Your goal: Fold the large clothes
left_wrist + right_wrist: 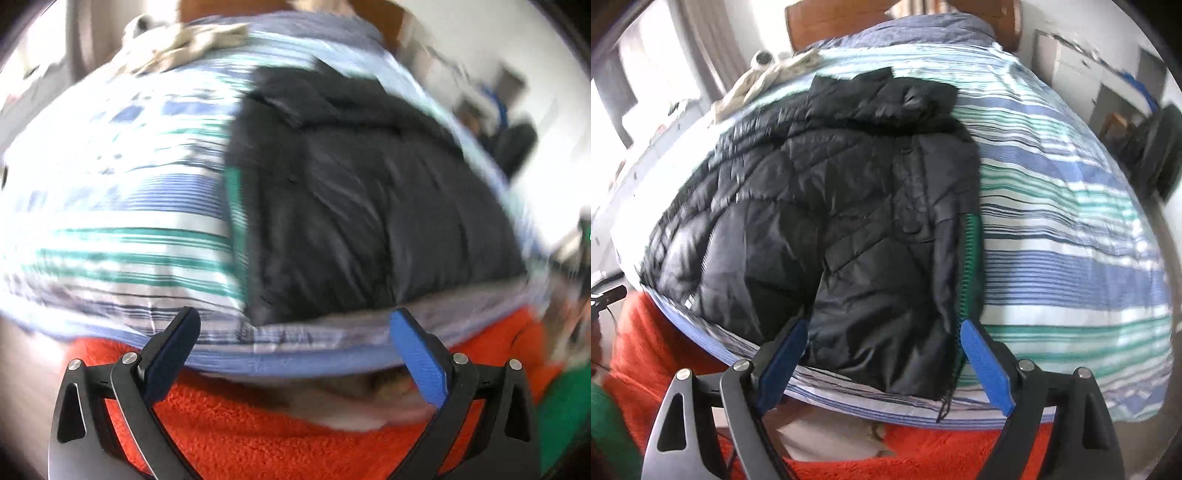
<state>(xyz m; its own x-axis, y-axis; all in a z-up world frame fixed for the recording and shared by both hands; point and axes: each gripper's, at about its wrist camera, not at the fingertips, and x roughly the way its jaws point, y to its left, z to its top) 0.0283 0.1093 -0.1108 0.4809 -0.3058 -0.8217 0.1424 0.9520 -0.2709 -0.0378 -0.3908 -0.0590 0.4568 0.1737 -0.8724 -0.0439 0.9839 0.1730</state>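
The black puffer jacket (842,229) takes up the middle of the striped bedspread (1063,229), so that's the main lump in the way. To the right of the jacket there's a wide bare stretch of bedspread, easy to reach across. Up beyond the jacket's collar, off to the left, a cream bundle of cloth (768,77) sits near the wooden headboard (827,22). On the near side of the jacket, an orange fleece (923,458) hangs below the bed edge.

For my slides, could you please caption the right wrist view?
Open right gripper above a black quilted jacket spread on a striped bed.
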